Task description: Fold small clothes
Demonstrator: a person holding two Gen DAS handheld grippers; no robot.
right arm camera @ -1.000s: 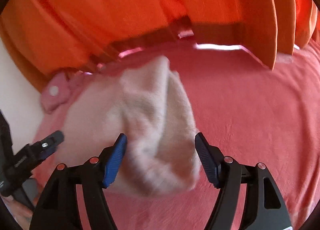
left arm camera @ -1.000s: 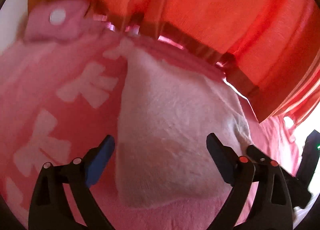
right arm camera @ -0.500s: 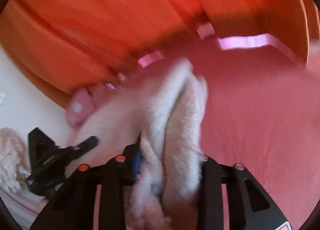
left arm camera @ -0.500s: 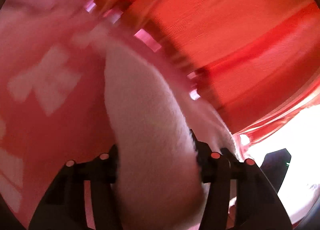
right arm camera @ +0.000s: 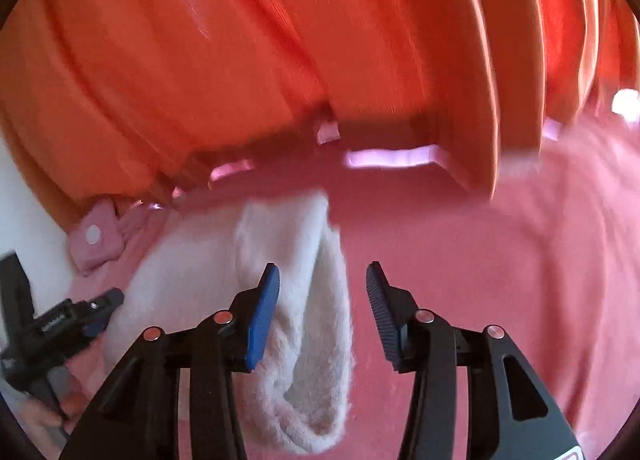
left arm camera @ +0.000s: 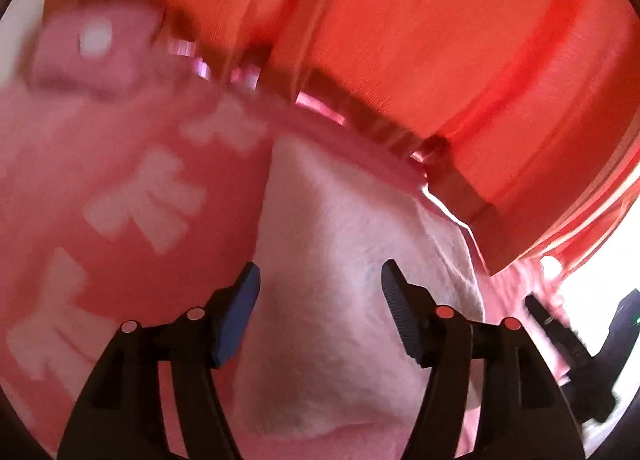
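A small white fleecy garment [left arm camera: 340, 260] lies on a pink blanket with white bows [left arm camera: 132, 212]. My left gripper [left arm camera: 320, 308] is open, its blue-padded fingers straddling the garment's near part. In the right wrist view the garment [right arm camera: 312, 300] is folded over with a looped edge, on plain pink bedding [right arm camera: 480, 280]. My right gripper [right arm camera: 322, 312] is open around the fold's right side. The left gripper [right arm camera: 60, 324] shows at the far left there.
Orange curtains [right arm camera: 280, 60] hang close behind the bed. A pink fabric piece with a white dot [left arm camera: 96, 48] sits at the far left edge by a white wall. The right gripper [left arm camera: 580, 348] shows at the right in the left wrist view.
Both grippers were shut on the white garment half a second ago and have opened and let it go. The garment now rests folded on the bedding.
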